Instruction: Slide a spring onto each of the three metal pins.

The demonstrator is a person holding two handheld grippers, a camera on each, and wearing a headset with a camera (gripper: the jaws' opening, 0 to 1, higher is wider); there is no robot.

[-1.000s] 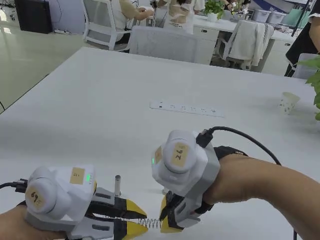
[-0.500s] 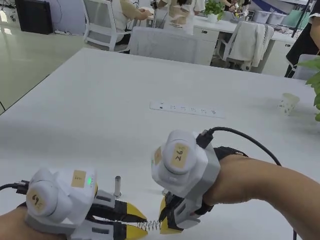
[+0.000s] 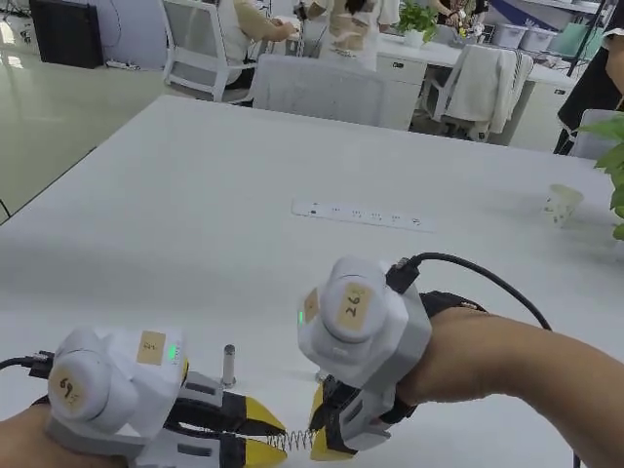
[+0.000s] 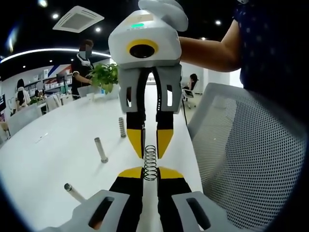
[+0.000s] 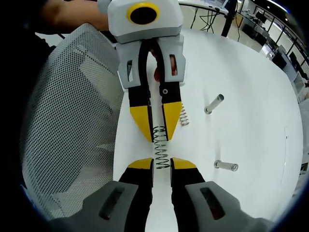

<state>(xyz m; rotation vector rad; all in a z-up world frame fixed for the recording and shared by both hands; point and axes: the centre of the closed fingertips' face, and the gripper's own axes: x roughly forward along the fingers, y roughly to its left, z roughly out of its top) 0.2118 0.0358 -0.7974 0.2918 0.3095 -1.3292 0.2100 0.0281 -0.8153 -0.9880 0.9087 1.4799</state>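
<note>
Spring (image 4: pixel 150 162) held end to end over the white table (image 3: pixel 292 146): my left gripper (image 4: pixel 150 173) has its jaws pinching one end, my right gripper (image 5: pixel 161 164) has its jaws pinching the other. I see two metal pins (image 5: pixel 214 104) standing on the table, off to one side of the spring.

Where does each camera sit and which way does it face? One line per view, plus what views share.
Head view: on the person's head, looking forward and down over the white table; the right forearm shows, and the left tool and right tool meet on a spring.
Left gripper view: rides the left tool, facing the right tool and the arm behind it; pins stand leftward.
Right gripper view: rides the right tool, facing the left tool; mesh chair alongside.
Shared: all three show both tools gripping the spring.
</note>
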